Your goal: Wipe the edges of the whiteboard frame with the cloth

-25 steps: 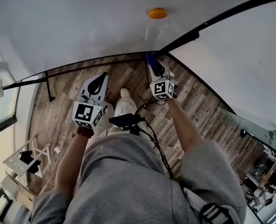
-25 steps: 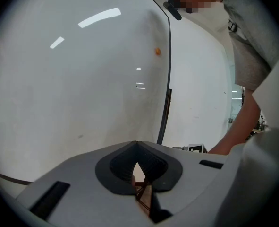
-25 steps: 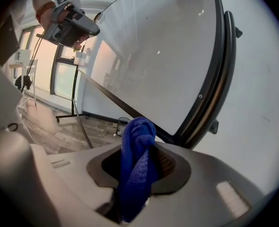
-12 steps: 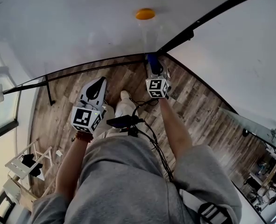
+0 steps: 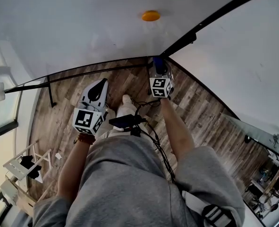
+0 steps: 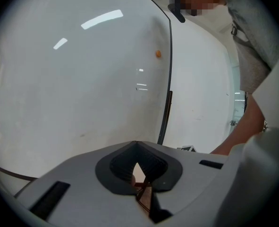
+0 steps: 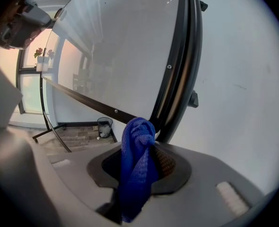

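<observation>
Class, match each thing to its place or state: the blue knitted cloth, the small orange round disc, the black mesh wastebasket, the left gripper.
1 blue knitted cloth
2 small orange round disc
3 black mesh wastebasket
4 left gripper

A on the wooden floor
B shut, empty
C clamped in the right gripper
D stuck on the whiteboard

Pairs: 1-C, 2-D, 3-A, 4-B

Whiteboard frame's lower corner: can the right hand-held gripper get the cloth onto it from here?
Probably yes. The right hand-held gripper is shut on the blue cloth, whose bunched end sits right at the black frame near the corner, with nothing visible between them.
</observation>
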A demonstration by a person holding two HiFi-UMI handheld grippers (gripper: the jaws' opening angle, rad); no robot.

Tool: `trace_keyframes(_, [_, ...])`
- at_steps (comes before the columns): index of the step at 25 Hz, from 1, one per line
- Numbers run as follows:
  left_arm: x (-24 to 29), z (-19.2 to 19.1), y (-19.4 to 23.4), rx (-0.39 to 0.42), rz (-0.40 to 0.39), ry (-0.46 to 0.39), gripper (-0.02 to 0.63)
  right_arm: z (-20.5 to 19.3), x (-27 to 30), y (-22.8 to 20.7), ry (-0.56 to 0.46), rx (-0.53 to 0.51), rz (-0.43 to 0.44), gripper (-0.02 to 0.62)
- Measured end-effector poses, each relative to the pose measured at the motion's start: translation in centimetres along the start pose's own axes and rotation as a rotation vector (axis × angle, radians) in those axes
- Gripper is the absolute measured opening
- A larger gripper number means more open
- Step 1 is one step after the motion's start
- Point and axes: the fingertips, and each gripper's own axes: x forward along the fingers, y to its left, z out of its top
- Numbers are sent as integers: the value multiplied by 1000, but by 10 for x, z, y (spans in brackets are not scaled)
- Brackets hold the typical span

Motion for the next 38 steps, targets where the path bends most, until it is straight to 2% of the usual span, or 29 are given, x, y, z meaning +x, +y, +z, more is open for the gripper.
trace_keyframes(15, [-21, -18, 12, -70, 62, -29, 9, 12, 2, 7, 23, 81, -20, 127])
trace_keyframes(21, [-31, -24, 25, -86, 64, -33, 9, 17, 2, 18, 32, 85, -28, 127])
trace_keyframes(28, [-43, -20, 49, -92, 106, -62, 9, 27, 4, 39, 41, 52, 11, 127])
trace_keyframes(38, [-62, -26, 72, -109, 146, -53, 9, 33, 4, 55, 56, 81, 8, 127])
